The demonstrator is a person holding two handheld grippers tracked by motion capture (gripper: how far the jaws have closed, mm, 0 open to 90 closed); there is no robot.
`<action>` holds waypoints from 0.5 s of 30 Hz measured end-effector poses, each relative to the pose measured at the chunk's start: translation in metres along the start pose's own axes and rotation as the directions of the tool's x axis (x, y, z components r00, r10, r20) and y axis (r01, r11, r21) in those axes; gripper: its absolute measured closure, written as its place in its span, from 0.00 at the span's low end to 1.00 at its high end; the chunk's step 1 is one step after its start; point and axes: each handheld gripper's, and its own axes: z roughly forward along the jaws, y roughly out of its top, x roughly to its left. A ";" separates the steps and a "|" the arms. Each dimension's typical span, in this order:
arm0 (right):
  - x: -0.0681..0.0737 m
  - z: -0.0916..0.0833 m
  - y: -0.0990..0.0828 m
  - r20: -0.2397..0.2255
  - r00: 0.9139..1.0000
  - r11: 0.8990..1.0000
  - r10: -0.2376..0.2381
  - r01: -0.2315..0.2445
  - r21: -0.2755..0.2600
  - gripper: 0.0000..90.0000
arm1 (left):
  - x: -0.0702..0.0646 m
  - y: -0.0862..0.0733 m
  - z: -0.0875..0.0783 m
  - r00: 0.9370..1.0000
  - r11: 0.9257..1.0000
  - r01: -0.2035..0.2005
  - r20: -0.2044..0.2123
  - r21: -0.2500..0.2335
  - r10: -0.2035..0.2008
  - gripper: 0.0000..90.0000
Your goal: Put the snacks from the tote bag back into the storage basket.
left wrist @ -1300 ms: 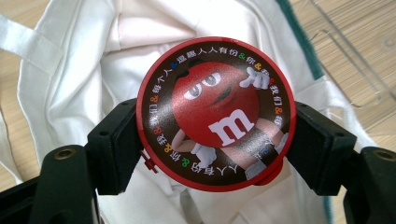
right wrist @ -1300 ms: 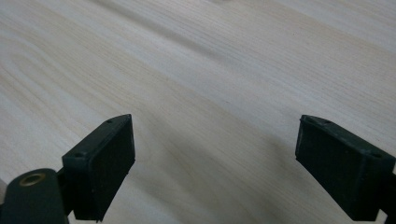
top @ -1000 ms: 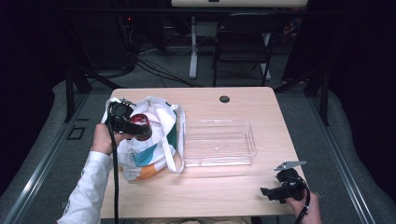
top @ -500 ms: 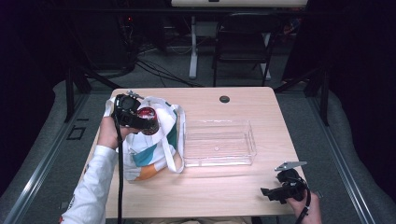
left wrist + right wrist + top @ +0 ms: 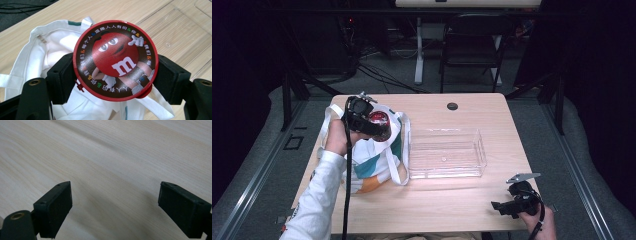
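A round red M&M's tin (image 5: 115, 60) with a cartoon lid sits clamped between my left gripper's (image 5: 113, 80) jaws, held above the open white tote bag (image 5: 50, 47). In the high view the tin (image 5: 380, 124) hovers over the bag (image 5: 372, 155) at the table's left, with my left gripper (image 5: 371, 126) shut on it. A clear plastic tray (image 5: 447, 153) lies empty at mid-table, right of the bag. My right gripper (image 5: 501, 206) rests low at the front right corner, its jaws wide apart over bare wood (image 5: 112, 170).
The wooden table (image 5: 462, 210) has a small black round cap (image 5: 452, 106) near its far edge. A dark chair (image 5: 472, 50) and cables stand on the floor beyond the table.
My left gripper has lifted the tin up and slightly right, out over the bag's opening. The right gripper has stayed put.
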 end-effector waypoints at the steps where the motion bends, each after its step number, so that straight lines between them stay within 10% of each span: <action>1: 0.000 0.000 0.000 -0.001 1.000 1.000 0.000 0.000 0.003 0.13 | -0.001 0.001 0.000 1.000 1.000 -0.005 0.000 0.005 0.005 0.29; 15: 0.000 0.000 -0.001 -0.005 1.000 1.000 0.000 0.000 -0.001 0.13 | -0.020 0.017 0.007 0.998 0.998 -0.058 0.029 0.005 0.057 0.29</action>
